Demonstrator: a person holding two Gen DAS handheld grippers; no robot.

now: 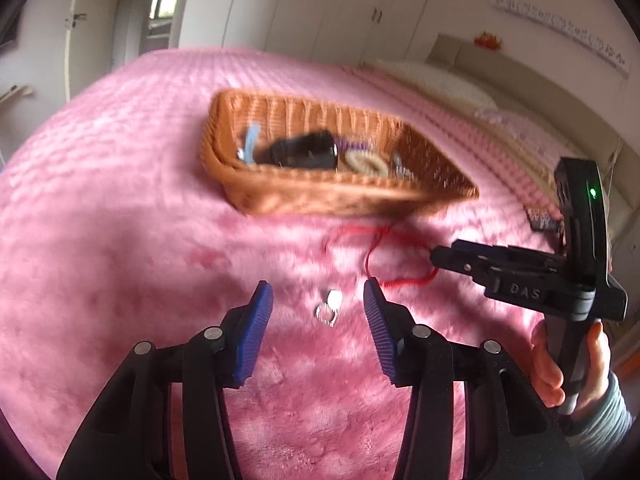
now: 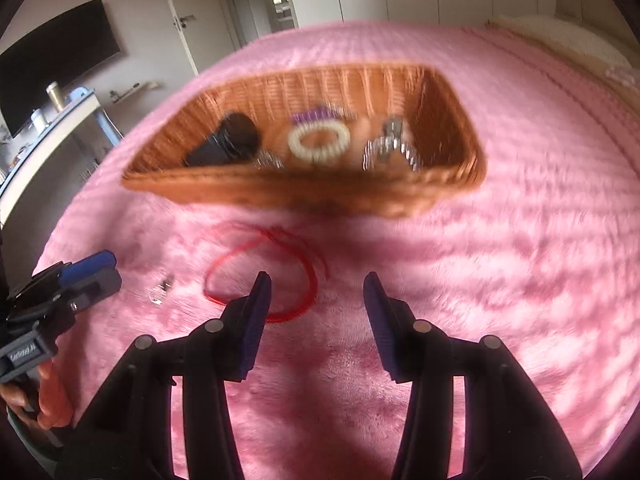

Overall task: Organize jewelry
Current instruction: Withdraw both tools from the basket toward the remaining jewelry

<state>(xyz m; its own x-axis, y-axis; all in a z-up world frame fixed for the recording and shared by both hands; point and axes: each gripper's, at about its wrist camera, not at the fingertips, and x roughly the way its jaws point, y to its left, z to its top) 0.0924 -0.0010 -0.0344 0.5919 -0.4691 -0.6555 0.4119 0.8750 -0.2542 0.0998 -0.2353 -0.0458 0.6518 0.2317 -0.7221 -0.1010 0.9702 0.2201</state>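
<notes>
Ahead of both claws, a wide stretch of pink plush bedspread [image 1: 120, 208] runs off to the bed's far edge, with bare fabric on every side of the wicker basket [image 1: 344, 194].

Left claw [image 1: 318, 300] is spread wide, its blue pads [image 1: 256, 336] apart and gripping nothing. A small silver ring with a pendant [image 1: 329, 308] lies on the bedspread right between the fingertips, touching neither pad.

Right claw [image 2: 316, 292] is likewise spread and holds nothing. A red string bracelet [image 2: 264, 276] lies in a loose loop just ahead and left of it; the left pad [image 2: 256, 320] covers part of the loop, and whether they touch cannot be told. Seen from the left wrist, the right claw's tip [image 1: 444, 258] sits at the end of the red string. From the right wrist, the silver piece [image 2: 160, 290] sits further left, near the left claw's blue tip [image 2: 94, 266].

Beyond both claws, just past the red string, the basket stands on the bedspread. Inside are a black object [image 2: 230, 142], a cream spiral hair tie [image 2: 318, 142], something purple [image 2: 314, 116] behind it, silver chain-like pieces [image 2: 390, 148] toward the right end, and a pale blue item [image 1: 250, 144] at the left end.
</notes>
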